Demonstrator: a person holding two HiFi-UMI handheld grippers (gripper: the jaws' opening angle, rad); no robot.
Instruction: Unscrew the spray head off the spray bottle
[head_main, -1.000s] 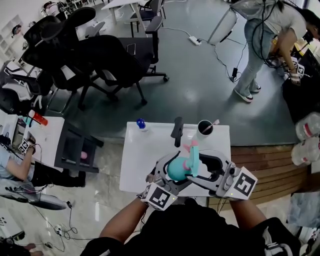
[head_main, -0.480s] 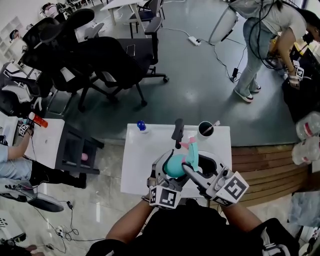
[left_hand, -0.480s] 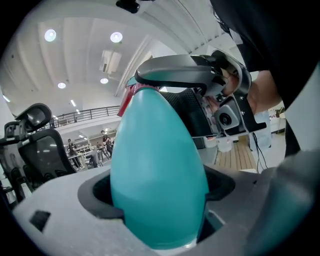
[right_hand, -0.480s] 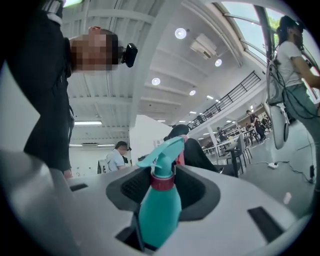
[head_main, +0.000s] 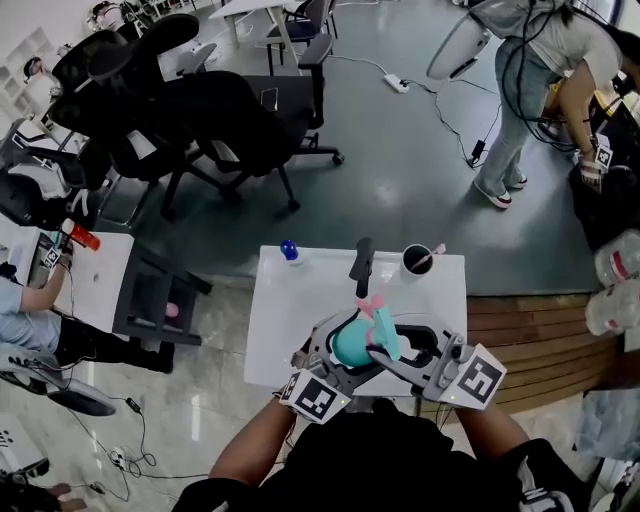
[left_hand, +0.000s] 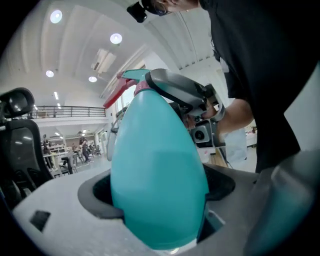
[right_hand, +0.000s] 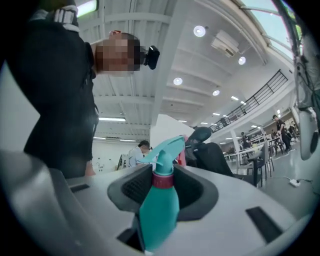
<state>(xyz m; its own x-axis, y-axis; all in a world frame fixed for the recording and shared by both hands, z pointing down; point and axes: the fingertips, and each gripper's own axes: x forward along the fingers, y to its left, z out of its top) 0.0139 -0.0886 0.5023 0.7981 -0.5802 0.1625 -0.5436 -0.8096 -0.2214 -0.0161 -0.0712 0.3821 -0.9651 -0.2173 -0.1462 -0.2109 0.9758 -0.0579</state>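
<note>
My right gripper (right_hand: 162, 190) has just been closing, and the red collar (right_hand: 162, 180) at the base of the spray head (right_hand: 167, 149) stands between its jaws. The pads look to meet the collar on both sides, so I read this as a grip just made. The trigger and nozzle stick out past the jaws.

My left gripper (left_hand: 160, 192) is clamped round the fat teal body of the bottle (left_hand: 157, 150), which fills the space between its jaws and bulges past them.

In the head view the two grippers face each other. Between them the bottle is held up off the white table (head_main: 290, 310), close to my body. A cup (head_main: 415, 260) and a small blue thing (head_main: 289, 250) sit at the table's far edge, well apart from the work.

I judge the step in hand to be taking hold of the head for a turn. The head sits on the neck with no gap that I can see.

Next I need to roll the right wrist about the neck's axis to loosen the collar. The left must hold the body fast so the smooth bottle cannot spin. The collar is narrow, so slipping is the risk.
</note>
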